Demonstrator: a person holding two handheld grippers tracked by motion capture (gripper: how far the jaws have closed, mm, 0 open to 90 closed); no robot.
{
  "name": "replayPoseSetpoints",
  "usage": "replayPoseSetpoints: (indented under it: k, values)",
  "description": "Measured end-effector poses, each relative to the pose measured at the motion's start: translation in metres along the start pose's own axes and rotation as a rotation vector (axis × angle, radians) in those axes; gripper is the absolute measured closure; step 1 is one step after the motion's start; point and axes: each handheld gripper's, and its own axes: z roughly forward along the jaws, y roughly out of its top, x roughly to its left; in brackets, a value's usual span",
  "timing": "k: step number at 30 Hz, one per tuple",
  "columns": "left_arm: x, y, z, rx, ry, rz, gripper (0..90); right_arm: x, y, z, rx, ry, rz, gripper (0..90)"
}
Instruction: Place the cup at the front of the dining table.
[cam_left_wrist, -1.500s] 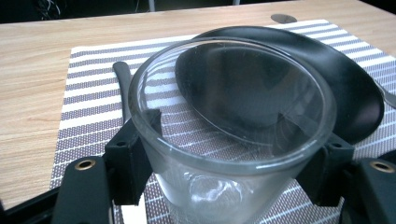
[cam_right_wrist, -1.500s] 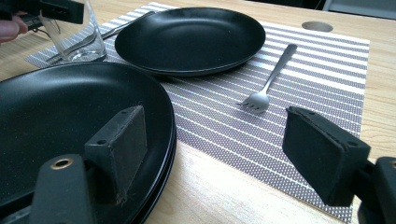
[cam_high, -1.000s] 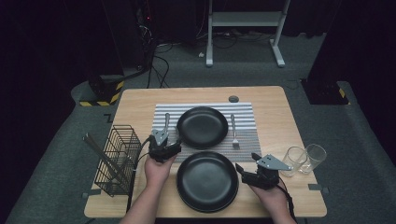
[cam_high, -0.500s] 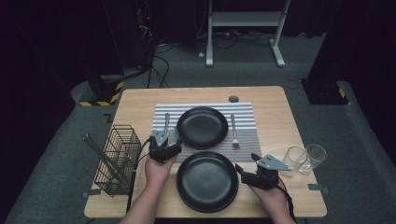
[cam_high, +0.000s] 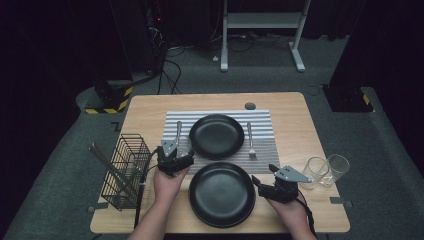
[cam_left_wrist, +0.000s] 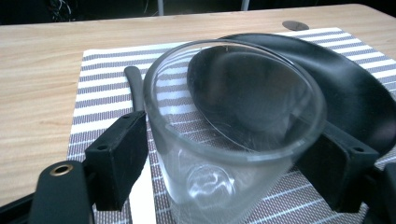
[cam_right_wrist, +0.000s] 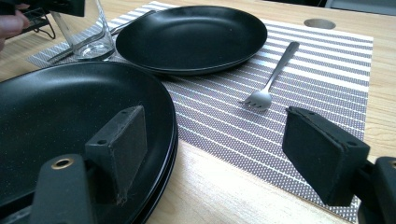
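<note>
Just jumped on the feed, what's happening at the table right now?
A person is laying a table setting with two handheld grippers. The left gripper has just been opening around a clear glass that stands on the striped placemat, left of the far black plate. The right gripper is open beside the near plate. Two more glasses stand at the right.

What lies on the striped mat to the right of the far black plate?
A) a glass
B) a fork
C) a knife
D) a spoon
B: a fork lies on the striped mat to the right of the far black plate, tines toward the person; the right gripper view shows the tines clearly.
</note>
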Motion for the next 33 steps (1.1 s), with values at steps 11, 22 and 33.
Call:
replayPoseSetpoints:
  k: [11,22,33]
  values:
    - [-0.009,-0.022,-0.027,0.002,-0.047,0.025,21.5,0.001,0.0,0.0,0.004,-0.006,-0.008,21.8]
    - [0.001,-0.051,-0.067,0.042,-0.088,0.078,54.6,0.001,-0.003,0.002,0.02,-0.014,-0.009,26.7]
    - [0.007,-0.072,-0.062,0.201,-0.036,0.133,58.3,-0.006,-0.016,0.01,0.11,-0.084,0.037,52.2]
